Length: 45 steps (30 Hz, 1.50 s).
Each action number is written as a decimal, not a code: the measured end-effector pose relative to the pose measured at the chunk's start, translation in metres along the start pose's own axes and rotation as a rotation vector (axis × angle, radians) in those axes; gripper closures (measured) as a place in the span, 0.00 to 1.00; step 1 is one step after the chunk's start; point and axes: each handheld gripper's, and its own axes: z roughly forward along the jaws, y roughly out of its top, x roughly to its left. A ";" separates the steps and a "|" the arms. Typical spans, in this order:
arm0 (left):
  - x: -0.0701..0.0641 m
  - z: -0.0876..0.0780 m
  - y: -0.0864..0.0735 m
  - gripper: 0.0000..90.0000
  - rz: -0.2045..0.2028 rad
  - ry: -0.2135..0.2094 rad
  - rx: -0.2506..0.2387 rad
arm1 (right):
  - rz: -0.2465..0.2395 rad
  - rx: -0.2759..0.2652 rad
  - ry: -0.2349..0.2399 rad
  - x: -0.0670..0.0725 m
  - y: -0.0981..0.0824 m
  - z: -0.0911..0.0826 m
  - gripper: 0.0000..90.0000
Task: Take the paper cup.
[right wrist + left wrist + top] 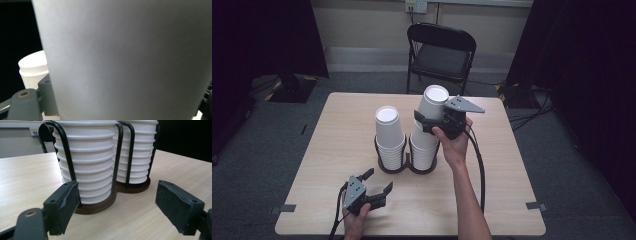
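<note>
Black folding chair (pixel 440 55), grey floor (pixel 257 150), dark curtains (pixel 262 35).

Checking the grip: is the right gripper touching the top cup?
Touching: the high view shows the right gripper with jaws clamped against the top cup.

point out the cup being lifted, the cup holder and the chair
cup (pixel 432 101): high view, upper side wall, above the jaws
cup holder (pixel 97 206): left gripper view, front of the brown base
chair (pixel 441 60): high view, middle of the seat

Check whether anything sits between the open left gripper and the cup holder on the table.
Nothing visible does. The left gripper rests open on the table, jaws spread toward the holder, with bare tabletop between them. The right gripper is already clamped on the top cup of the right stack.
</note>
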 end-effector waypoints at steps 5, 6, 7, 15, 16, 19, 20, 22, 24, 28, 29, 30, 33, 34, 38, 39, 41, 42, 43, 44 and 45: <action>0.000 0.001 0.001 0.20 0.009 0.009 0.011 | 0.007 -0.014 0.004 -0.001 0.002 -0.001 0.17; 0.000 0.001 0.001 0.20 0.006 0.007 0.009 | 0.011 -0.018 0.006 0.000 0.003 0.000 0.17; 0.000 0.001 0.000 0.20 0.001 0.007 0.005 | 0.008 -0.018 0.006 0.000 0.003 0.000 0.17; 0.000 0.000 0.000 0.20 -0.002 0.002 0.002 | 0.014 -0.018 -0.016 -0.002 0.007 -0.004 0.17; 0.000 0.000 0.000 0.20 -0.001 0.003 0.001 | 0.013 -0.021 -0.017 -0.002 0.009 -0.005 0.17; 0.000 0.000 0.000 0.20 -0.003 0.001 0.001 | 0.003 -0.030 -0.011 0.000 0.015 -0.008 0.17; 0.000 0.000 0.000 0.20 -0.003 0.000 0.000 | 0.004 -0.035 -0.007 0.000 0.017 -0.009 0.17; 0.000 0.000 0.000 0.20 -0.002 -0.001 0.000 | -0.002 -0.051 -0.007 0.001 0.022 -0.014 0.17; 0.000 0.000 0.000 0.20 -0.002 -0.002 0.001 | 0.001 -0.050 -0.007 0.001 0.023 -0.016 0.17; 0.001 -0.001 0.000 0.20 -0.001 -0.004 -0.004 | 0.029 -0.078 -0.017 -0.001 0.022 -0.028 0.17; 0.001 -0.001 0.000 0.20 -0.002 -0.005 -0.005 | 0.029 -0.078 -0.017 -0.001 0.022 -0.028 0.17; 0.001 -0.001 0.000 0.20 0.000 -0.006 -0.004 | 0.027 -0.076 -0.024 -0.001 0.022 -0.030 0.17; 0.001 0.000 0.000 0.20 0.007 -0.007 0.000 | 0.037 -0.080 -0.030 -0.003 0.022 -0.037 0.17; 0.001 0.000 0.000 0.21 0.011 -0.016 -0.001 | 0.041 -0.085 -0.037 -0.005 0.022 -0.044 0.17; 0.002 -0.001 0.000 0.23 -0.001 -0.021 -0.008 | 0.021 -0.083 -0.076 -0.005 0.021 -0.052 0.17; 0.002 -0.001 0.000 0.24 -0.003 -0.020 -0.009 | 0.030 -0.087 -0.070 -0.005 0.019 -0.059 0.17; 0.001 -0.001 0.000 0.24 0.001 -0.016 -0.008 | 0.034 -0.083 -0.074 -0.006 0.018 -0.062 0.17; 0.001 -0.001 0.000 0.24 0.009 -0.015 -0.005 | 0.042 -0.083 -0.085 -0.008 0.016 -0.067 0.17; 0.001 -0.001 0.000 0.24 0.009 -0.015 -0.005 | 0.042 -0.083 -0.085 -0.008 0.016 -0.067 0.17; 0.001 -0.001 0.000 0.25 0.010 -0.016 -0.004 | 0.057 -0.084 -0.090 -0.011 0.013 -0.072 0.17; 0.001 -0.001 0.000 0.25 0.009 -0.016 -0.005 | 0.057 -0.084 -0.090 -0.011 0.013 -0.072 0.17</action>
